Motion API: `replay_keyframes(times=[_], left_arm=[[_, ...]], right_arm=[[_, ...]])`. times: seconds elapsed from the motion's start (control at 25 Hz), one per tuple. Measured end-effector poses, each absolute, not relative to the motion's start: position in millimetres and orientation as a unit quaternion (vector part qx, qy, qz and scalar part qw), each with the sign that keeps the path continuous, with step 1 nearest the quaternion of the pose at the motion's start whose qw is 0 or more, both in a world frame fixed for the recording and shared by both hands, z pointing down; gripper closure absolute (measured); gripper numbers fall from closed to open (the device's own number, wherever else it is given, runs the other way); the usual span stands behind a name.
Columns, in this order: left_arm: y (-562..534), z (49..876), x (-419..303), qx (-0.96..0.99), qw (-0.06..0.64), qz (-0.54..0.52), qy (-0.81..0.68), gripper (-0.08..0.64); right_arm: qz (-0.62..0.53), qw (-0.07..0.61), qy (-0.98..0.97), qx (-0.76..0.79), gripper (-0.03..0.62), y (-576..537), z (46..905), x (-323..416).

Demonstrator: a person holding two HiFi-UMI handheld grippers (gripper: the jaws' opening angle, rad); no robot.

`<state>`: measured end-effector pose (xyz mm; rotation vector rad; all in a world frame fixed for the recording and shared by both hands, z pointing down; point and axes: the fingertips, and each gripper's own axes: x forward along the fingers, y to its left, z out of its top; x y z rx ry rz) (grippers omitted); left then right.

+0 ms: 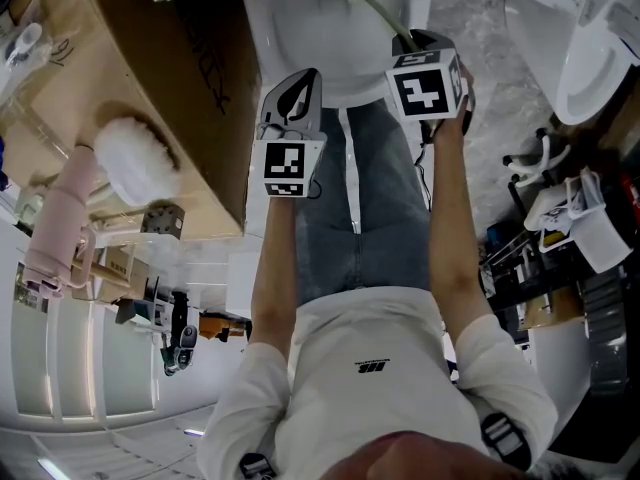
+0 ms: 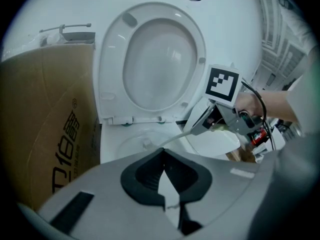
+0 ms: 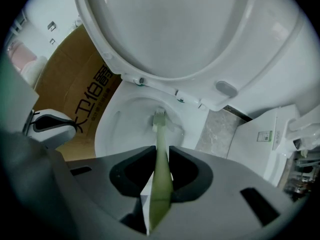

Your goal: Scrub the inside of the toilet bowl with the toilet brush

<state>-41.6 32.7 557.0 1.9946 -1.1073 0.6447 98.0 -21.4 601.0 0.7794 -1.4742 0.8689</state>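
Observation:
The white toilet bowl stands with seat and lid raised. My right gripper is shut on the toilet brush's pale green handle. The brush head reaches down inside the bowl, near its far wall. From the left gripper view, the handle slants from the right gripper into the bowl. My left gripper hovers just before the bowl's front rim, shut with nothing in it.
A large cardboard box stands close against the bowl's left side. A second white toilet sits to the right, across a strip of grey stone floor. A fluffy white duster lies beyond the box.

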Motion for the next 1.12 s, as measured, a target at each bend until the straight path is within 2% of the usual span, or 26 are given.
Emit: replay_keyframes(times=[0.48,1.12], left_arm=[[42.9,552.8,-55.3,0.778,0.373,0.247,-0.441,0.551],[62.9,552.1,-64.7,0.78,0.371,0.248,-0.439,0.551]], right_arm=[[0.331,0.601,-0.656,0.313,0.517,-21.1,594.6,63.1],[0.356,0.55,-0.679,0.331,0.517,11.8,612.9,34.8]])
